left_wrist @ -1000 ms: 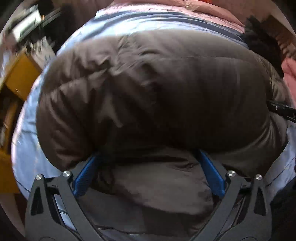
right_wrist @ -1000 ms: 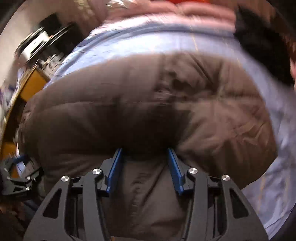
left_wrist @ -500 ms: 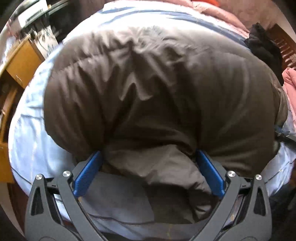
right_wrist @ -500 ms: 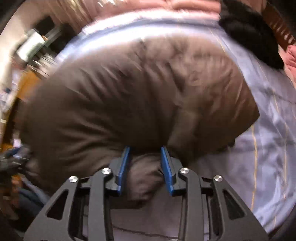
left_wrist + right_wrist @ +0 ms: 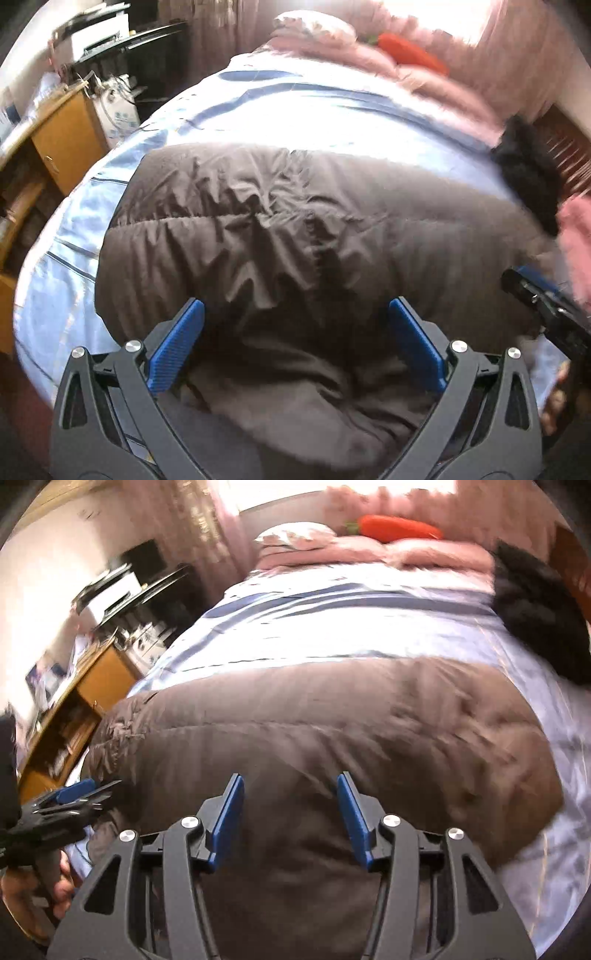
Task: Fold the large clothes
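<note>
Right gripper (image 5: pixel 290 814) jaws just opening over brown puffer jacket (image 5: pixel 314 734) (on blue-striped bedsheet (image 5: pixel 332 627)).

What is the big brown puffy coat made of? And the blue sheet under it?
The brown puffy coat looks like thin nylon-type shell over soft filling: stitched quilt lines, fine crinkles, a dull sheen. I can't tell what the filling is. The light blue sheet looks like smooth woven cloth, maybe satiny cotton or polyester: it shines bright in the window light and lies in soft folds.
</note>
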The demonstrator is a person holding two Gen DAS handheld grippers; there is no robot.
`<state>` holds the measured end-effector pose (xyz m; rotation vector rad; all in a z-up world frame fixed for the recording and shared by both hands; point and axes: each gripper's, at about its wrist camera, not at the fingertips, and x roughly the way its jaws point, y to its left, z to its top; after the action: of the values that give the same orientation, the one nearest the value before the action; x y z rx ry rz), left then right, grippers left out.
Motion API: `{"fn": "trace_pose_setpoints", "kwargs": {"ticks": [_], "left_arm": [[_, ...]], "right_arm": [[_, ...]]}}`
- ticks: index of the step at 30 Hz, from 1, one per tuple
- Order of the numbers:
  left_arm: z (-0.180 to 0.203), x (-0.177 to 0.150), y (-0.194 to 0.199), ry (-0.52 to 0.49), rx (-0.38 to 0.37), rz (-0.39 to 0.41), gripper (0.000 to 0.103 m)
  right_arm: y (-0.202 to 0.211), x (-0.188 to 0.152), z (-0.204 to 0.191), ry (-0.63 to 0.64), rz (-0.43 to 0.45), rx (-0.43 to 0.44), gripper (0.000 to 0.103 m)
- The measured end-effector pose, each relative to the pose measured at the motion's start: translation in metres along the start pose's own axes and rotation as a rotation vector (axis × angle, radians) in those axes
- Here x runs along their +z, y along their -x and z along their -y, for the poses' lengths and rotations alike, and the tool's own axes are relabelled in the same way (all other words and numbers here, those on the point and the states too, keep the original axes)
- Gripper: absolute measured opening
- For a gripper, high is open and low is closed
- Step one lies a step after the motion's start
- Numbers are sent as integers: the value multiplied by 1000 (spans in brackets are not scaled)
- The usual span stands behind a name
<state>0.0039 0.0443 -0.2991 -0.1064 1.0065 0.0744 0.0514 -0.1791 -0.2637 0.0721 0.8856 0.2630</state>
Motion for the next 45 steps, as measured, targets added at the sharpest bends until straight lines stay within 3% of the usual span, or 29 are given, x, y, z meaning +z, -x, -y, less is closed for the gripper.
{"fn": "trace_pose_setpoints", "kwargs": {"ticks": [2,4,7,9,13,17,19,22,24,26,29,31,34,36,38,42,45], "left_arm": [[1,-8,-22,-28,52,-51,101],[-3,-13,-33,-4,46,-74,101],[-8,-14,-23,24,15,-37,101],[-9,-17,-16,17,11,4,101],[-4,-16,-34,-12,40,-39,101],[-10,-11,-21,34,0,9,101],[-9,-9,-10,34,-3,67,101],[-8,-4,-15,33,28,51,101],[-11,-5,-29,65,6,-14,101],[-13,-6,-31,84,-8,-28,101],[-17,-3,-15,108,-26,43,101],[-18,11,-9,125,2,103,101],[-17,38,-19,165,1,112,101],[-14,44,-39,162,17,69,101],[-13,41,-53,149,28,68,101],[-17,38,-41,173,-2,107,101],[-23,39,-41,172,21,125,101]], "right_arm": [[-19,0,-10,27,-7,-50,53],[-26,-1,-6,26,-16,-45,54],[-5,1,9,-51,37,21,54],[6,1,13,-55,71,17,54],[-13,-1,10,-29,12,-33,55],[12,2,15,-74,123,22,55],[24,7,17,-71,170,-31,55],[18,13,37,-124,141,-81,55],[-6,10,51,-158,20,-98,55],[-6,4,53,-174,34,-84,55],[14,8,49,-175,127,-27,55],[16,21,41,-143,151,-37,57],[4,34,27,-98,128,-42,57],[-22,33,17,-24,41,-96,59],[-31,26,13,5,32,-106,60],[-3,35,32,-94,142,-49,60],[4,43,55,-153,169,-129,60]]}}
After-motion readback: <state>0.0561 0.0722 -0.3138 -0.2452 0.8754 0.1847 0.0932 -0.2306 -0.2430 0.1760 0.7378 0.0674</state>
